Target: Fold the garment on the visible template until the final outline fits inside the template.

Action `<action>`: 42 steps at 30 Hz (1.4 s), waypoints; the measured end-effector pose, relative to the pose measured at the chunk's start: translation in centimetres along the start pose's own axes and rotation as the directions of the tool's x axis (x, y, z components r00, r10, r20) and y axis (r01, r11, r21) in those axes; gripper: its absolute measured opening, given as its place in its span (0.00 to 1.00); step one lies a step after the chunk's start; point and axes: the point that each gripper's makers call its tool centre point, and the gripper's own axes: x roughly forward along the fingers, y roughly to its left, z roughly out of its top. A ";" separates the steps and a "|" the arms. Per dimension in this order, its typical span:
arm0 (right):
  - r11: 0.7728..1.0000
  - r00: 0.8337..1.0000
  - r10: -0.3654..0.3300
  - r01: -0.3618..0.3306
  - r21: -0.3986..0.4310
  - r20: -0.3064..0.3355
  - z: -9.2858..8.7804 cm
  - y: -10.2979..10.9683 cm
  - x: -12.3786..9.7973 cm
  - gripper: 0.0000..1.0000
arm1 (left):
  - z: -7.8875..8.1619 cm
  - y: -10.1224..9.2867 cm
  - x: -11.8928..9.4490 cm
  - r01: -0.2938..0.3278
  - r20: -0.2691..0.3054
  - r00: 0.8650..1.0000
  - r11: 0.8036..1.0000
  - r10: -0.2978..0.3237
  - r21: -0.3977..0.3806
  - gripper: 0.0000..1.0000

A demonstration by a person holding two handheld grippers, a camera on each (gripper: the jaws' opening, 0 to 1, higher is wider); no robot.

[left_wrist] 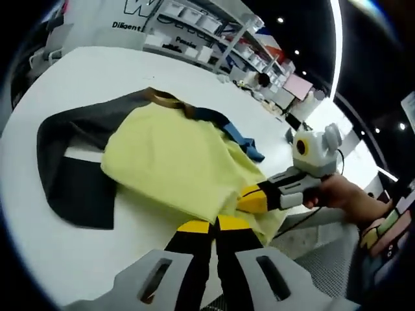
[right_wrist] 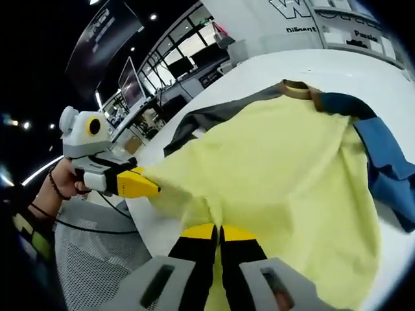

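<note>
A garment with a yellow body (left_wrist: pixel 172 159), a brown collar (left_wrist: pixel 162 97), a dark grey sleeve (left_wrist: pixel 71 175) and a blue sleeve (left_wrist: pixel 237 136) lies on the white table (left_wrist: pixel 97 71). Its near hem is lifted off the table. At the bottom of the left gripper view, my left gripper (left_wrist: pixel 214 224) is shut on the yellow hem. My right gripper (left_wrist: pixel 245 197), held in a hand, comes in from the right and is shut on the same hem close beside it. In the right gripper view, my right gripper (right_wrist: pixel 218 230) pinches the yellow fabric (right_wrist: pixel 279 168). My left gripper (right_wrist: pixel 154 190) grips the edge at the left.
Shelves with white bins (left_wrist: pixel 194 26) stand beyond the table's far side. The table's near edge (right_wrist: pixel 152 233) runs just under both grippers, with a grey mesh surface (right_wrist: pixel 84 259) below it. A hand (left_wrist: pixel 340 194) holds the right gripper.
</note>
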 end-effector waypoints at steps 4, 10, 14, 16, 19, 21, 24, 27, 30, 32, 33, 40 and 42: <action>0.999 1.000 0.002 -0.001 -0.044 0.013 0.4 0.6 -0.1 0.00 | -0.5 0.1 -1.0 0.000 -0.027 1.000 1.000 0.001 0.020 0.00; 0.997 0.999 0.045 -0.045 -0.070 -0.003 0.5 2.1 0.0 0.00 | -1.0 0.4 -2.4 -0.016 -0.048 0.999 1.000 0.015 -0.020 0.00; 0.992 0.996 0.080 -0.083 -0.097 -0.026 0.1 3.1 0.2 0.00 | -1.6 0.7 -3.1 -0.024 -0.075 0.997 0.999 0.021 -0.036 0.00; 0.989 0.995 0.091 -0.095 -0.114 -0.039 -0.1 3.6 0.3 0.00 | -2.1 0.8 -3.6 -0.040 -0.088 0.995 0.998 0.036 -0.046 0.00; 0.984 0.992 0.111 -0.117 -0.136 -0.055 -0.3 4.2 0.5 0.00 | -2.9 1.5 -4.2 -0.084 -0.143 0.986 0.996 0.084 0.005 0.00; 0.981 0.991 0.119 -0.127 -0.147 -0.064 -0.5 4.5 0.6 0.00 | -3.1 1.6 -4.3 -0.095 -0.158 0.983 0.995 0.096 0.012 0.00; 0.976 0.988 0.124 -0.138 -0.167 -0.090 -0.9 4.9 0.8 0.00 | -3.5 2.0 -4.4 -0.112 -0.181 0.977 0.994 0.113 0.016 0.00; 0.970 0.984 0.136 -0.156 -0.186 -0.114 -1.3 5.4 1.0 0.00 | -4.1 2.8 -4.5 -0.142 -0.210 0.967 0.989 0.145 0.030 0.00; 0.962 0.979 0.144 -0.173 -0.212 -0.144 -1.9 5.9 1.3 0.00 | -5.1 3.4 -4.6 -0.169 -0.263 0.949 0.985 0.174 0.043 0.00; 0.958 0.975 0.135 -0.175 -0.227 -0.178 -2.6 6.0 1.7 0.00 | -5.6 3.9 -4.6 -0.187 -0.282 0.939 0.981 0.195 0.058 0.00; 0.958 0.974 0.133 -0.173 -0.229 -0.183 -2.7 6.0 1.7 0.00 | -5.6 4.1 -4.6 -0.191 -0.282 0.938 0.980 0.201 0.064 0.00; 0.955 0.981 0.076 -0.124 -0.271 -0.180 -2.5 4.7 1.5 0.05 | -7.1 5.6 -4.9 -0.230 -0.351 0.901 0.966 0.257 0.117 0.00; 0.961 0.989 0.042 -0.079 -0.264 -0.143 -1.7 3.5 1.1 0.08 | -7.5 5.7 -4.9 -0.229 -0.363 0.896 0.967 0.255 0.114 0.00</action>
